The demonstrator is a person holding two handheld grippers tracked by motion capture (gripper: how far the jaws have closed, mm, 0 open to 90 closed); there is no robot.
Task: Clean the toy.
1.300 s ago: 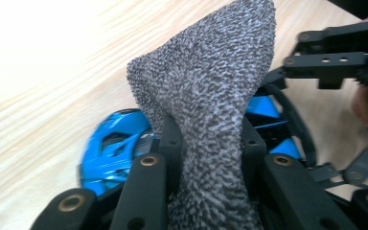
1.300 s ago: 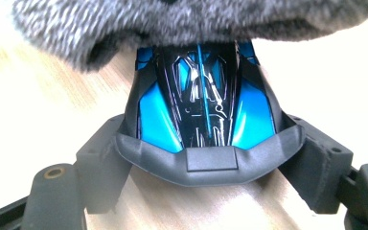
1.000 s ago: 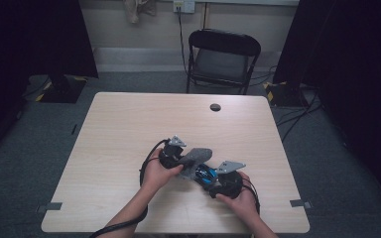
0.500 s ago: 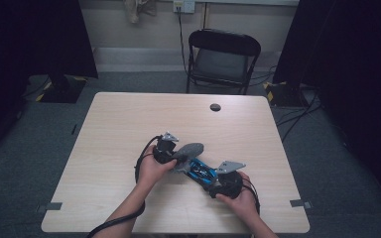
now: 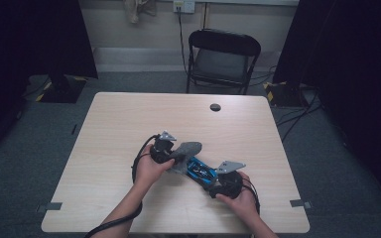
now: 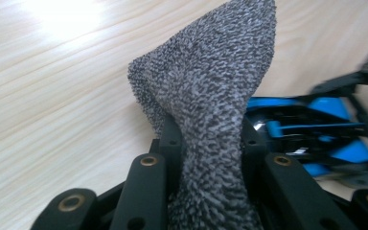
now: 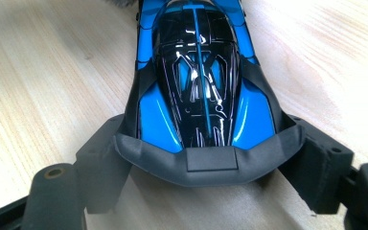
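Here, a pale wooden table [image 5: 129, 129] stands on grey carpet in a dim room, a black folding chair [image 5: 222, 59] behind it.

Near the table's front edge, the left gripper [image 6: 211, 143] has its jaws pinched together on a grey speckled cloth [image 6: 211, 91], which stands up over the nose end of a blue and black toy car [image 7: 201, 81]. The right gripper [image 7: 201, 167] has its jaws set wide, clamped on either side of the car's dark rear bumper, the car resting on the tabletop.
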